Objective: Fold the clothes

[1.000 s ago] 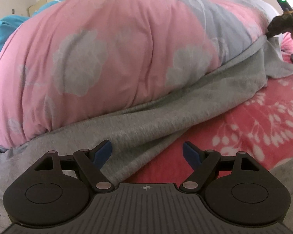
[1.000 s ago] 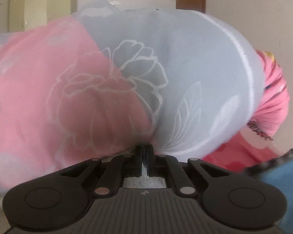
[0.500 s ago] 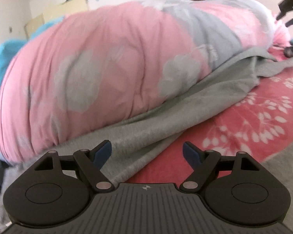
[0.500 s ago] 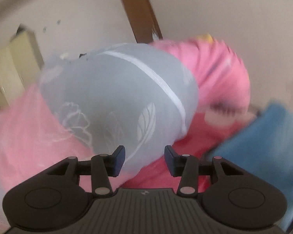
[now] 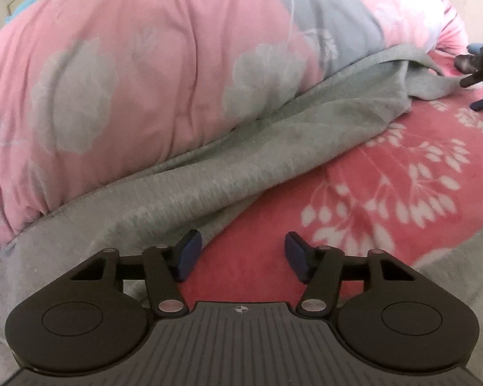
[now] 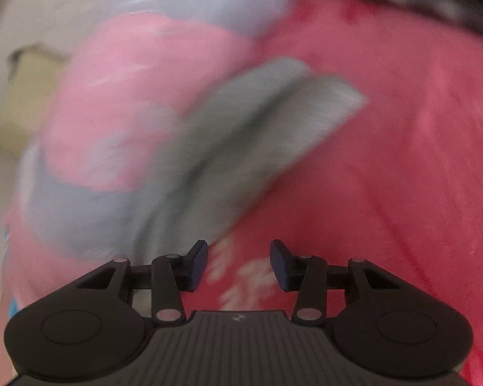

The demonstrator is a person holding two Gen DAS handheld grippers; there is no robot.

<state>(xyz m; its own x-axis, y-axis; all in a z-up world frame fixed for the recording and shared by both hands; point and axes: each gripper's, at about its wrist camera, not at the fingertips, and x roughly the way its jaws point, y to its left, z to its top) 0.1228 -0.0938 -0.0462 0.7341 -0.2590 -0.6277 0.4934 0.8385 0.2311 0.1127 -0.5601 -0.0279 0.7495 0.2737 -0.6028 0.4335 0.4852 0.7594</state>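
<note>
Grey garment lying along the foot of a rolled duvet, both grippers over the bed with nothing held.

The grey garment [image 5: 241,160] stretches in a long rumpled band across the red floral bedsheet [image 5: 402,177], its far edge tucked against the pink-and-grey duvet [image 5: 145,80]; in the blurred right wrist view two of its ends [image 6: 257,122] lie side by side on the sheet; the left gripper [image 5: 243,252] sits low at the garment's near edge, jaws about half apart after just closing in, only sheet between them; the right gripper [image 6: 238,263] shows jaws partly apart, having just been opening then narrowing slightly, nothing between them; it also appears at the left view's far right [image 5: 479,74].
</note>
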